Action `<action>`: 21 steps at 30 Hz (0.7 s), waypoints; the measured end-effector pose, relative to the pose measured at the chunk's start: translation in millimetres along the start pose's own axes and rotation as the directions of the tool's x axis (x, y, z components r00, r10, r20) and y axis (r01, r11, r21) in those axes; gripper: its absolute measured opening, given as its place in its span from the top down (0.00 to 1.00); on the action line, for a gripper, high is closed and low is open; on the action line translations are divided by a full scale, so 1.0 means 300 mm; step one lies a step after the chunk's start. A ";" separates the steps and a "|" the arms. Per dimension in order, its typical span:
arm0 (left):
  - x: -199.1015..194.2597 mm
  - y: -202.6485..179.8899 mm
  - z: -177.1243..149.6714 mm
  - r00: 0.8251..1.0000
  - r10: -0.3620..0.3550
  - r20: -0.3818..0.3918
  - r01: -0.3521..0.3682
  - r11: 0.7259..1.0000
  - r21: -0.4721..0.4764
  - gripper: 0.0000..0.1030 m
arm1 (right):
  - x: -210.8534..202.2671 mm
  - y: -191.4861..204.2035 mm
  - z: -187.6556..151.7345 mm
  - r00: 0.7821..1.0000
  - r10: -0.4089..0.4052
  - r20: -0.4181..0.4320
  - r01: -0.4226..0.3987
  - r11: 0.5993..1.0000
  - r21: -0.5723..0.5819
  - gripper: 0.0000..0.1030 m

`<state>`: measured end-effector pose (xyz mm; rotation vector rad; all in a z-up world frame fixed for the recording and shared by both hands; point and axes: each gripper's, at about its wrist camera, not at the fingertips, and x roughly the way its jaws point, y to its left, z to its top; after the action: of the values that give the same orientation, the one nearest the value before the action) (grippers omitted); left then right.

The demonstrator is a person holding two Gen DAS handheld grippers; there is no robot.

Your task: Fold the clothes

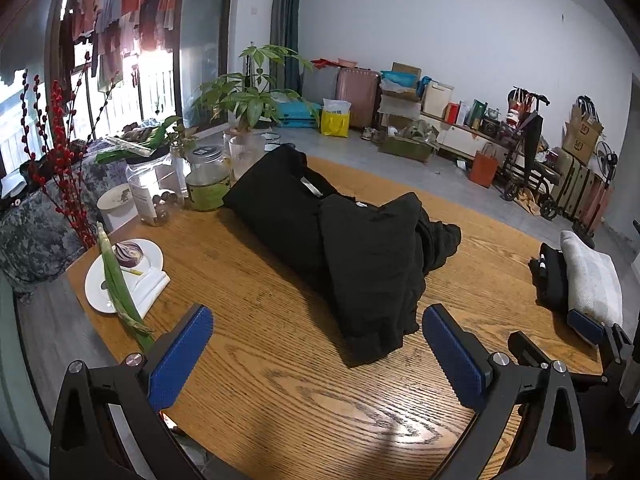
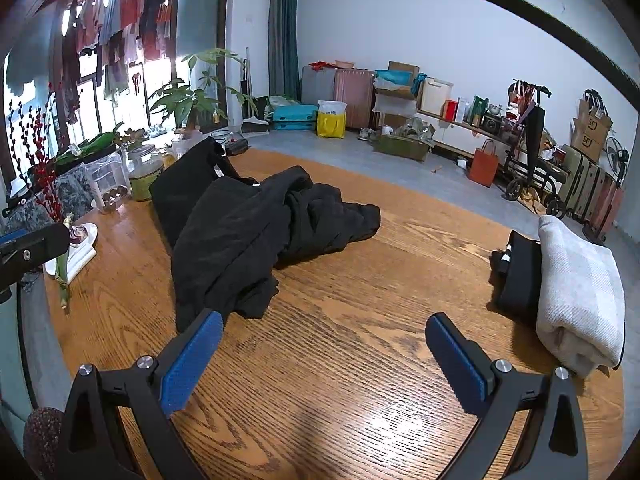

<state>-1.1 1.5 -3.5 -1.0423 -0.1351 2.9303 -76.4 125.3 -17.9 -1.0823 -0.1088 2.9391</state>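
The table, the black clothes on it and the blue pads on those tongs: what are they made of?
The table looks like wood, or a wood veneer, with bold grain and a mild sheen from the glare. The black clothes look like soft matte fabric, rumpled into folds; the fibre can't be told. The blue pads look like ribbed rubber or plastic, set on black arms that may be plastic.

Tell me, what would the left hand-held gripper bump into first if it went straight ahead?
Probably the black garment. The left hand-held gripper is open above the wooden table, and the cloth's near edge lies straight ahead between its fingers. Depth is hard to judge.
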 end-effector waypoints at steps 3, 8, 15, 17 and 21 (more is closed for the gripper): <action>0.003 -0.001 0.000 1.000 0.004 -0.004 -0.004 1.000 0.001 0.00 | 0.001 -0.002 -0.001 1.000 0.005 -0.001 -0.005 1.000 0.004 0.00; 0.002 -0.003 -0.002 1.000 0.003 -0.006 -0.003 1.000 0.000 0.00 | 0.007 0.001 -0.004 1.000 0.016 -0.006 -0.016 1.000 0.001 0.00; 0.004 0.001 -0.003 1.000 0.005 -0.008 -0.005 1.000 0.003 0.00 | 0.009 0.011 -0.008 1.000 0.005 -0.006 -0.006 1.000 -0.014 0.00; 0.004 0.004 -0.003 1.000 0.003 -0.008 -0.003 1.000 0.001 0.00 | 0.011 0.014 -0.007 1.000 0.004 -0.007 -0.004 1.000 -0.014 0.00; 0.011 0.005 -0.007 1.000 0.002 -0.012 -0.002 1.000 0.005 0.00 | 0.019 0.018 -0.005 1.000 0.001 -0.009 -0.001 1.000 -0.014 0.00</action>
<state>-2.5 0.4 -7.3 -1.0603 -0.1264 2.9239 -79.7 120.0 -23.0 -1.0975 -0.1286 2.9380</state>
